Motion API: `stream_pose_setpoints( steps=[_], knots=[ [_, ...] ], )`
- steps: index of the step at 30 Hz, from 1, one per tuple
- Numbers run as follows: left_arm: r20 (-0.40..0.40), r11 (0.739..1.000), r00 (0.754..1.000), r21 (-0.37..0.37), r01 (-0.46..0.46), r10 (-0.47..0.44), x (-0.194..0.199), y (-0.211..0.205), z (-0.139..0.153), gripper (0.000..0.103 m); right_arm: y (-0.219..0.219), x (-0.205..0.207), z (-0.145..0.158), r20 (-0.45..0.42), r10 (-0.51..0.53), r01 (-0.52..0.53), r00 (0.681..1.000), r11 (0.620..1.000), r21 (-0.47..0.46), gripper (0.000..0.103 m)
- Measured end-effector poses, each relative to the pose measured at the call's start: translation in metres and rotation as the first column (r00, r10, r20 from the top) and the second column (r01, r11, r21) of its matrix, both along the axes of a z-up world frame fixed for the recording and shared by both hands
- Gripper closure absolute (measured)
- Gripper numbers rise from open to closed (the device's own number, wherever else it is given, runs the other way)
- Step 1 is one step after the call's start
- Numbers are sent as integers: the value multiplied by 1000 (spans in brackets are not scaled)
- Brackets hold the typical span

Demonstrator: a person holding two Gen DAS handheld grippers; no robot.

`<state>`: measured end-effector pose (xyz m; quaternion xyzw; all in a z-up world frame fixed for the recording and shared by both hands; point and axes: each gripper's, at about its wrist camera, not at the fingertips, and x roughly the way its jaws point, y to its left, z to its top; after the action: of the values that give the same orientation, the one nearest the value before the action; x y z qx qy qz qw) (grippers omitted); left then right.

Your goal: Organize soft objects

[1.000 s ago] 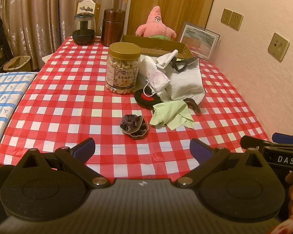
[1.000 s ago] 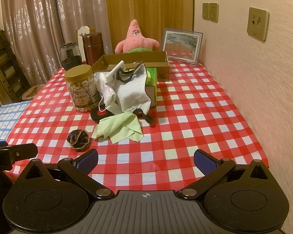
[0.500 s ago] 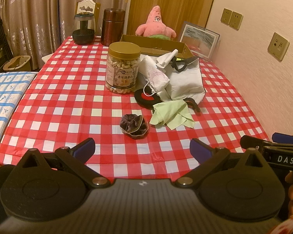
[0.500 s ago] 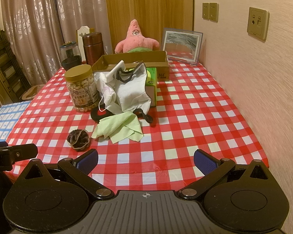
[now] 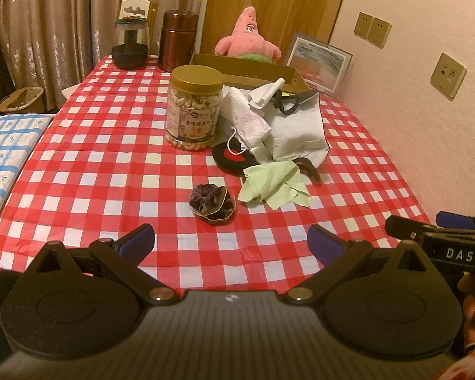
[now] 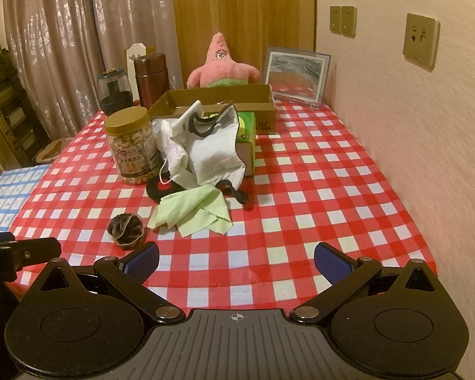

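Two claws hover side by side over the near edge of the counter, which carries a red-and-white checked cloth. The left claw has its blue-padded fingers spread wide with nothing between them; the right claw is likewise spread wide and holds nothing.

The soft objects lie near the counter's middle. A dark velvet scrunchie sits alone, closest to the left claw. Just beyond it, to the right, a pale green cloth lies crumpled, its far edge overlapping a black and red round pad. Behind these, a white fabric bag with black straps is heaped against a green box, with a face mask draped on its left side.

A jar of nuts with a gold lid stands upright just left of the heap. Farther back rests an open cardboard box, and a pink star plush toy sits behind it.
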<state>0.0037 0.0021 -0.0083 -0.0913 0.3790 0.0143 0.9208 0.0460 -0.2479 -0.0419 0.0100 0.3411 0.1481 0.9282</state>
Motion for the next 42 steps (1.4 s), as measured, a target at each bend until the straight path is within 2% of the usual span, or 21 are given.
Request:
stream_pose_setpoints(
  steps=[7, 11, 19, 25, 29, 32, 36, 40, 42],
  knots=[
    [6, 999, 1000, 28, 19, -19, 19, 7, 4, 3, 8, 14, -5, 5, 11, -11, 1000, 1000, 22, 0],
    [-9, 996, 997, 33, 78, -78, 35, 11, 2, 3, 11, 24, -8, 7, 30, -30, 1000, 999, 20, 0],
    [-79, 978, 983, 114, 173, -164, 74, 15, -39, 13, 19, 57, -25, -14, 50, -50, 999, 998, 23, 0],
    [-108, 960, 971, 161, 228, -213, 104, 18, -71, 17, 41, 91, -49, -54, 80, -80, 995, 997, 0, 0],
    [-118, 946, 963, 190, 262, -243, 120, 20, -88, 27, 55, 110, -65, -71, 89, -90, 993, 996, -11, 1],
    [-127, 941, 957, 184, 282, -262, 129, 19, -98, 34, 60, 122, -74, -87, 89, -91, 992, 996, -9, 8],
    [-134, 931, 949, 196, 309, -287, 134, 17, -109, 41, 66, 134, -84, -106, 91, -93, 990, 996, -11, 10],
    [-151, 935, 948, 180, 305, -280, 139, 21, -117, 60, 74, 140, -92, -119, 99, -101, 988, 995, -9, 10],
    [-148, 938, 949, 170, 302, -279, 140, 24, -119, 65, 77, 142, -94, -123, 103, -104, 987, 995, -6, 10]
  ],
)
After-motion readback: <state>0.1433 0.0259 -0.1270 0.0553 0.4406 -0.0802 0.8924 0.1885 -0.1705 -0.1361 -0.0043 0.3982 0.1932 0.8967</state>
